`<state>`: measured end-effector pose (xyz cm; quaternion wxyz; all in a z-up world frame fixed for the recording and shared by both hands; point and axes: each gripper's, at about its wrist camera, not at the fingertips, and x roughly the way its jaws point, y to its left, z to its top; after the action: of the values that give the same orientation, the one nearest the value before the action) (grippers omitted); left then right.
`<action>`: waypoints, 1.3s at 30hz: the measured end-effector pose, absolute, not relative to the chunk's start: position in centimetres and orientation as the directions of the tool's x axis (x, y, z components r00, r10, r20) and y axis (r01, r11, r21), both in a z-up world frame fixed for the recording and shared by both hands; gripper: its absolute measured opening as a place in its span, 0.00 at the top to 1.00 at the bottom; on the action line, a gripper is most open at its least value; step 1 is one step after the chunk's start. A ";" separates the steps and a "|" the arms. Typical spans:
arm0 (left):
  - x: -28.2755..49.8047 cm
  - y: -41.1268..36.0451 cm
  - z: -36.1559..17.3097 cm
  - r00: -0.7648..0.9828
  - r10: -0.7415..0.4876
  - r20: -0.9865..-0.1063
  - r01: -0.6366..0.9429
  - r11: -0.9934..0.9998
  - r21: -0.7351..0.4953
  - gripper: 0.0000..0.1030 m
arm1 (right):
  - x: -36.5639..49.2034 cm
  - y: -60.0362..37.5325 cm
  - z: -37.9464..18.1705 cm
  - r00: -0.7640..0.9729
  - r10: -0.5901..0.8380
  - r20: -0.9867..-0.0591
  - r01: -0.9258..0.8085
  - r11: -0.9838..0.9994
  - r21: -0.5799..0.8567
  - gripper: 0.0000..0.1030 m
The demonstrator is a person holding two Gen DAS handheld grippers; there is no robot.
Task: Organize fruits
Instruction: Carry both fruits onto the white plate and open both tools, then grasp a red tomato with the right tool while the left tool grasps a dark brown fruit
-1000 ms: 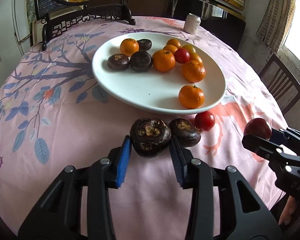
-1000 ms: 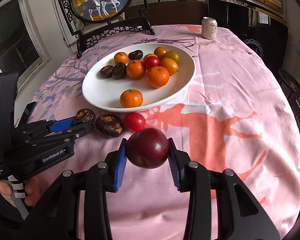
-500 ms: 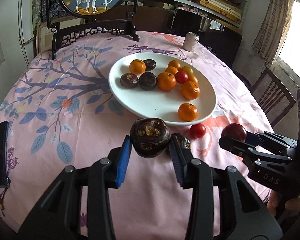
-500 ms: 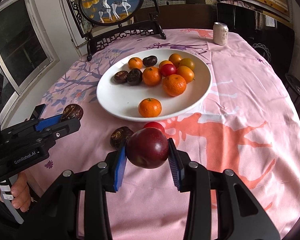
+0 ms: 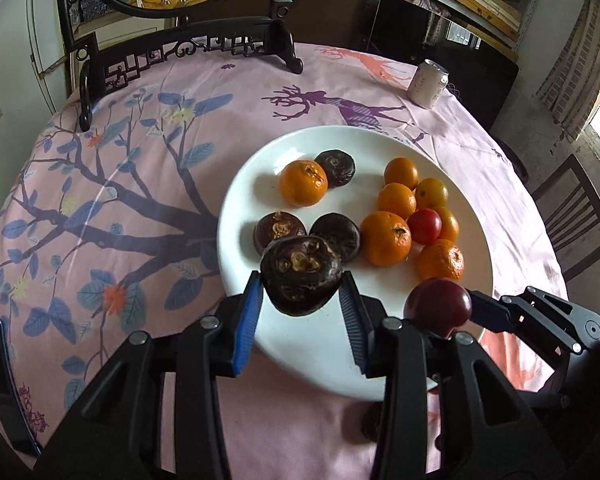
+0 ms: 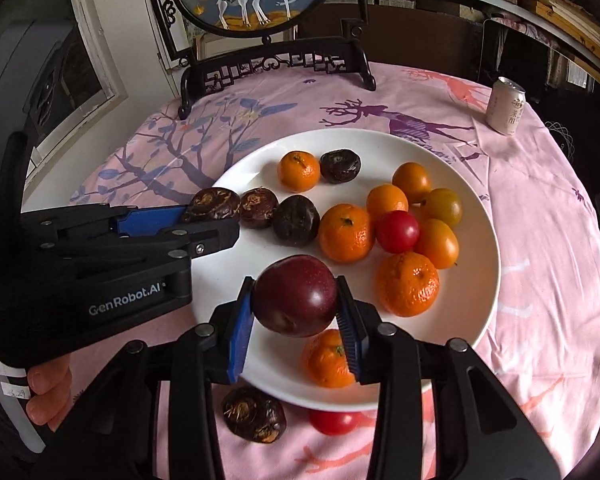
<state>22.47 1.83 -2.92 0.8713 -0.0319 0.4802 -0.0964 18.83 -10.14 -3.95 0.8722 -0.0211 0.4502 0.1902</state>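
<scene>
My left gripper (image 5: 300, 312) is shut on a dark brown water chestnut (image 5: 300, 276) and holds it over the near left part of the white plate (image 5: 312, 348). It also shows in the right wrist view (image 6: 212, 216). My right gripper (image 6: 296, 320) is shut on a dark red plum (image 6: 296, 300) above the plate's (image 6: 476, 288) near side; the plum shows in the left wrist view too (image 5: 438, 306). The plate holds several oranges (image 6: 346, 232), a red tomato (image 6: 398, 231) and dark chestnuts (image 6: 296, 220). One chestnut (image 6: 254, 420) and one tomato (image 6: 334, 422) lie on the cloth before the plate.
The round table has a pink patterned cloth (image 5: 140, 160). A drinks can (image 5: 428, 84) stands at the far right. A dark carved stand with a round deer picture (image 6: 276, 60) is at the back. A wooden chair (image 5: 572, 208) is off the right side.
Both grippers have lifted and moved forward over the plate, each still holding its fruit. The chestnut and tomato on the cloth are now below and behind the fingertips.
</scene>
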 end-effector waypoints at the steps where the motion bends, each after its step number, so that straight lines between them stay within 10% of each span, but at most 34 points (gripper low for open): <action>1: 22.9 1.7 -3.2 0.513 -0.198 -0.835 0.135 0.979 -0.150 0.61 | 19.2 -10.1 -4.3 0.517 0.307 -0.799 -0.350 0.928 0.130 0.62; 7: 24.5 1.3 -3.4 0.512 -0.197 -0.836 0.136 0.980 -0.147 0.61 | 20.6 -10.2 -5.3 0.513 0.285 -0.810 -0.328 0.937 0.121 0.60; 9: 24.9 1.1 -3.1 0.523 -0.189 -0.831 0.130 0.981 -0.141 0.59 | 20.8 -10.5 -5.1 0.533 0.281 -0.798 -0.314 0.942 0.122 0.46; 12: 24.2 1.2 -1.7 0.565 -0.184 -0.805 0.130 0.983 -0.133 0.28 | 19.9 -11.2 -3.9 0.592 0.243 -0.768 -0.285 0.955 0.083 0.38; 16: 20.6 1.9 0.6 0.618 -0.195 -0.761 0.134 0.981 -0.143 0.15 | 17.4 -13.1 -2.3 0.613 0.226 -0.757 -0.262 0.962 0.076 0.38; 36: 7.5 3.1 -2.6 0.630 -0.180 -0.755 0.151 0.983 -0.107 0.10 | 7.9 -15.3 -5.7 0.615 0.213 -0.759 -0.231 0.969 0.085 0.31; 39: 7.6 3.4 -3.0 0.620 -0.175 -0.765 0.144 0.984 -0.109 0.10 | 9.2 -15.1 -6.7 0.596 0.226 -0.771 -0.243 0.965 0.095 0.44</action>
<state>7.55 3.43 -3.04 0.8998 -0.0185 0.4269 -0.0885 9.20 -15.09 -6.69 0.8932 -0.0100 0.4300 0.1314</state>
